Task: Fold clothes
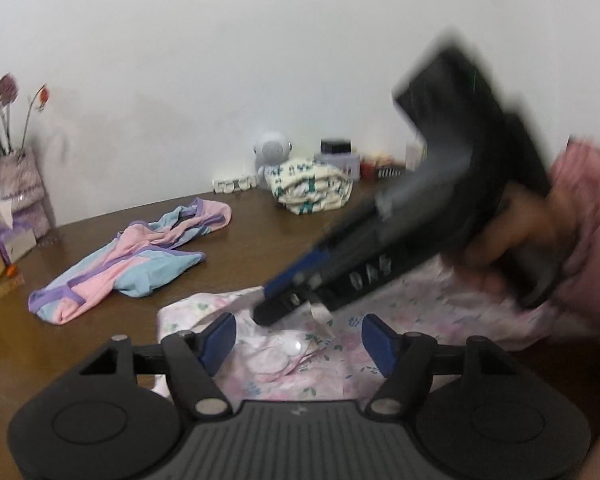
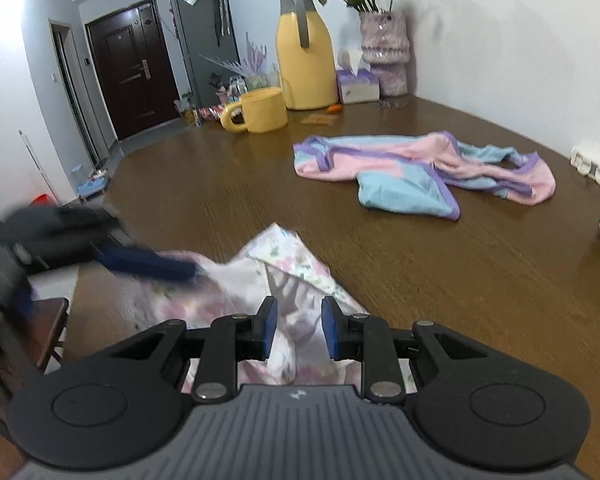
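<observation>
Floral garment: pale pink-and-white print, lying rumpled at the near edge of the wooden table, directly under both grippers.

Left gripper: I am seeing its blue pads spread wide, nothing between them, hovering just above the floral garment. In the right wrist view it is showing as a blurred dark body with a blue finger reaching onto the cloth's near-left part.

Right gripper: jaws partly parted, with floral cloth showing in the gap. I cannot tell whether the pads are pinching it. In the left wrist view its tip is lying against the floral garment, motion-blurred, held by a hand in a pink sleeve.

Pastel garment: pink, blue and purple-trimmed, lying unfolded farther in on the table, well apart from the floral garment.

Green-patterned cream bundle: sitting toward the wall beyond the pastel garment; cut off at the edge in the right wrist view.

Along the table's far side: yellow jug, yellow mug, tissue box, vase of flowers.

Hard to make out: small items behind the cream bundle are blurring together; the floral garment's near part is hidden behind the gripper bodies.
</observation>
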The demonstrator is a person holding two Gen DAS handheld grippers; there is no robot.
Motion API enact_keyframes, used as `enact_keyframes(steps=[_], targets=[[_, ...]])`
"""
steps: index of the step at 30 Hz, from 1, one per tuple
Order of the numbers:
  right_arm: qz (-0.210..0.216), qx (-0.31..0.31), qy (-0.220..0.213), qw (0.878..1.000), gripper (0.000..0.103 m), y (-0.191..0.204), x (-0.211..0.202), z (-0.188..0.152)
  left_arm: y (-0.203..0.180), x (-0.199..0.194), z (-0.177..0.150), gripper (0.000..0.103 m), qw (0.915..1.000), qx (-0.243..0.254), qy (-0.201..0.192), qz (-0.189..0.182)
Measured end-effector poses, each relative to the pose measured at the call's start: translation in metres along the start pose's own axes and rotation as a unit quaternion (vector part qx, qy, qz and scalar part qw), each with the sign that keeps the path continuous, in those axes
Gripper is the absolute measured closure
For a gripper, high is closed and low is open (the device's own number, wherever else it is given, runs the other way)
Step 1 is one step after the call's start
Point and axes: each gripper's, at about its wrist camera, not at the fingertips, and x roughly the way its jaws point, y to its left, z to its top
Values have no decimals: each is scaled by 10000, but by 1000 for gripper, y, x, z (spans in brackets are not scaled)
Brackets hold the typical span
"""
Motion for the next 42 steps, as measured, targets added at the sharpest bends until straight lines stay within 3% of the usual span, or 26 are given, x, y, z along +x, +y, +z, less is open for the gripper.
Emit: enact_keyframes(steps=[8, 11, 16, 17, 18, 19, 25, 29, 30, 35, 38, 42], targets=[[483, 54, -156, 9987, 79, 12, -9, -6, 61, -46, -11, 34, 9938, -1071, -257, 120], [676, -11, -89, 9977, 63, 20, -5, -7, 76, -47, -16, 34, 9918, -1210, -209, 354], [847, 204, 235, 9959, 60, 21, 24, -9, 97, -37, -29, 53, 9876, -1514, 109, 399], [908, 311, 241, 9951, 72, 19, 26, -10, 99, -36, -31, 54, 9870, -1558, 135, 363], [969, 418, 247, 9941, 100, 17, 29, -10, 100, -36, -33, 54, 9867, -1581, 140, 342], [1019, 499, 230, 9933, 100, 15, 29, -10, 102, -34, -34, 54, 9865, -1598, 141, 327], [729, 982, -4, 9925, 100, -5, -1, -21, 100, -25, -30, 56, 9899, -1412, 82, 84], [401, 1416, 91, 9891, 100, -24, -2, -39, 80, -9, -25, 81, 9951, -953, 141, -242], [353, 1473, 110, 9884, 100, -26, 0, -42, 74, -4, -23, 83, 9963, -810, 154, -262], [164, 1384, 292, 9898, 100, -24, 8, -48, 48, 22, -19, 87, 9990, -112, 362, -238], [41, 1237, 319, 9918, 99, -20, 5, -49, 42, 34, -23, 90, 9982, 45, 556, -233], [36, 1188, -42, 9929, 94, -20, -15, -37, 39, 45, -29, 90, 9969, 150, 739, -208]])
